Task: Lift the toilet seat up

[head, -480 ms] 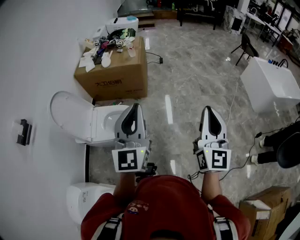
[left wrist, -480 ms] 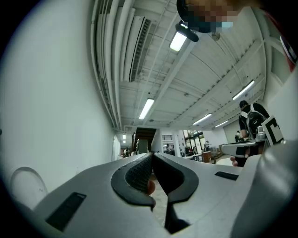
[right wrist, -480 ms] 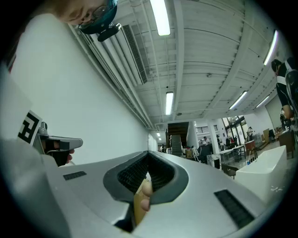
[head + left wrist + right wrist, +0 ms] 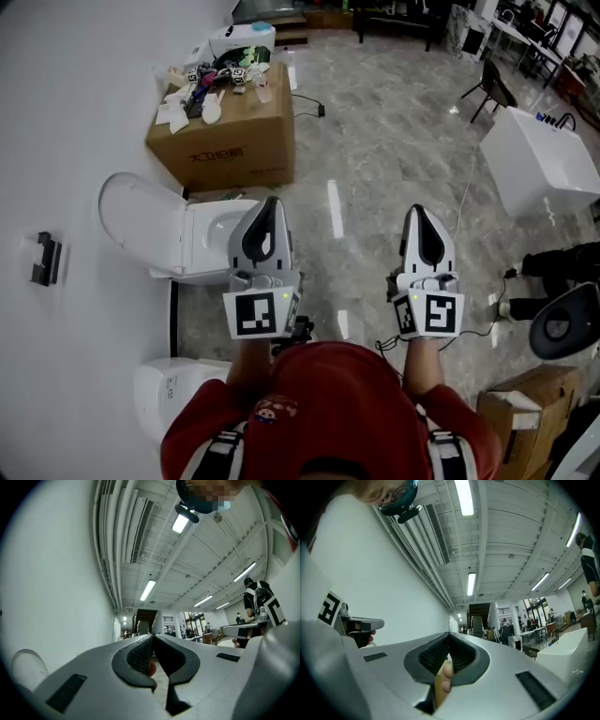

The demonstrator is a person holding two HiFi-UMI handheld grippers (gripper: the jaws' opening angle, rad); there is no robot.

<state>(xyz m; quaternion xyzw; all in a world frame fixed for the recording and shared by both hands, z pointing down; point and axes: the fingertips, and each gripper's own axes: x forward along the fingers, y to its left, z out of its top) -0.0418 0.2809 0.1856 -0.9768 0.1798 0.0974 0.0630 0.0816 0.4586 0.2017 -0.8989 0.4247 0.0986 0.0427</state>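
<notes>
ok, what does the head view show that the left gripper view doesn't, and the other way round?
Head view only: the toilet bowl, the cluttered cardboard box, the person's red cap.
Left gripper view only: ceiling strip lights, a far staircase, and the left gripper close up, jaws meeting with nothing between them.
Both: left gripper, right gripper, the white wall. The pale rounded shape low left in the left gripper view may be the raised toilet lid.

The glossy grey stone floor [image 4: 375,159] carries a white toilet [image 4: 202,246] at its left edge by the wall, with a large cardboard box [image 4: 230,145] just beyond it. Near the right edge stands a white unit [image 4: 544,164], possibly a bathtub. A smaller cardboard box [image 4: 516,412] sits at the near right corner.
</notes>
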